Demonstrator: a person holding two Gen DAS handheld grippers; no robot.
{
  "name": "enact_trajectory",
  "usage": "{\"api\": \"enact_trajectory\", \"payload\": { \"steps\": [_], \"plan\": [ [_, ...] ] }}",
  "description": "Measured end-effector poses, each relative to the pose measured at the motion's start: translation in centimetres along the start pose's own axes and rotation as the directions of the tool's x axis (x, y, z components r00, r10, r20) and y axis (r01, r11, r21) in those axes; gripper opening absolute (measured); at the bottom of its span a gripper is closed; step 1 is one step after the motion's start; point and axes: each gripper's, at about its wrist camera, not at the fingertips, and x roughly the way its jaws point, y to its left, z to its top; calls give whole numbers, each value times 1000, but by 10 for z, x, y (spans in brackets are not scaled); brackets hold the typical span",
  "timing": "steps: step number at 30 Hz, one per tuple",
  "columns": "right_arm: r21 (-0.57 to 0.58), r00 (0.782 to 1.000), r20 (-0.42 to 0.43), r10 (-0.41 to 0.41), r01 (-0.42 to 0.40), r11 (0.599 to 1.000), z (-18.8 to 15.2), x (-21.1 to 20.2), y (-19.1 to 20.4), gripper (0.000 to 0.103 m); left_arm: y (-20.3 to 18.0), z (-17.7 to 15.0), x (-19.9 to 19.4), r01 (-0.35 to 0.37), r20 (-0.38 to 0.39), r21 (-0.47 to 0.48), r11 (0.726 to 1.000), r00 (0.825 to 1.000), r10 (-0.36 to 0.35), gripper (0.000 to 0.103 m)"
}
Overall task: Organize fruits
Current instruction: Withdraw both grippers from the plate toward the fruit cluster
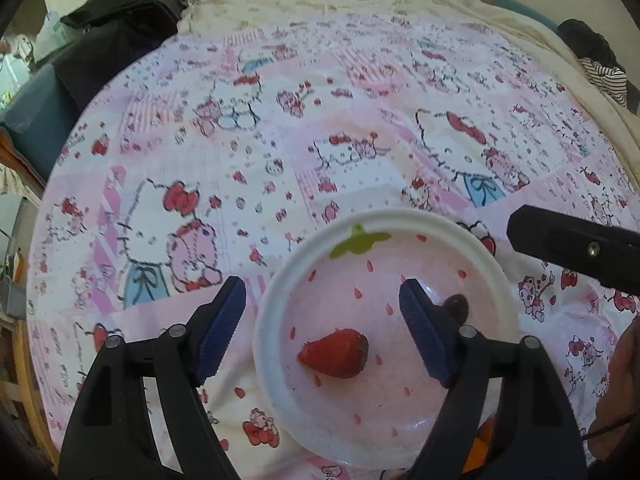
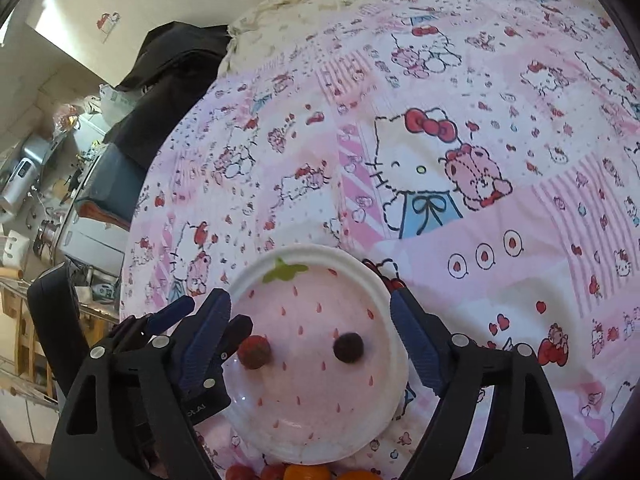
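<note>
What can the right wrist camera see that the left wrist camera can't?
Only the right wrist view shows the kitchen clutter at the far left and more fruit near the plate's closest edge. Only the left wrist view shows the striped cloth at the far right. Both show the strawberry plate, the strawberry, the dark grape and both open grippers.
</note>
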Motion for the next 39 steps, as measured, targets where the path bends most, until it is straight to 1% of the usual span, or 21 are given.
{"api": "enact_trajectory", "payload": {
  "steps": [3,8,12,17,19,24,27,31,34,39],
  "plan": [
    [-22,1000,26,-8,8,1000,-1,-9,5,90,1,0,-9,-4,20,4,1000,1000,3,77],
    [-50,998,60,-13,16,999,-6,-30,16,91,4,-2,-26,-6,39,4,1000,999,6,77],
    [-79,997,76,-15,21,997,-12,-50,25,91,10,-7,-48,-5,73,-12,1000,997,6,77],
    [-124,991,129,-26,42,991,-29,-81,37,91,17,-16,-76,10,110,-42,999,994,-5,77],
    [-129,990,141,-26,45,991,-37,-90,39,91,22,-22,-89,38,130,-57,998,991,-31,76],
    [-114,984,177,-30,51,992,-58,-117,39,91,31,-38,-114,60,157,-90,994,987,-46,77],
    [-96,980,195,-44,64,993,-69,-130,37,91,38,-51,-127,88,169,-120,989,983,-67,77],
    [-93,960,254,-116,143,985,-88,-151,40,91,46,-67,-141,91,189,-159,983,980,-60,77],
    [-87,949,278,-149,179,980,-101,-162,42,91,48,-80,-149,90,193,-166,982,979,-57,77],
    [-94,951,274,-147,179,979,-122,-171,45,91,47,-100,-161,89,209,-165,982,976,-53,77]
  ]
}}
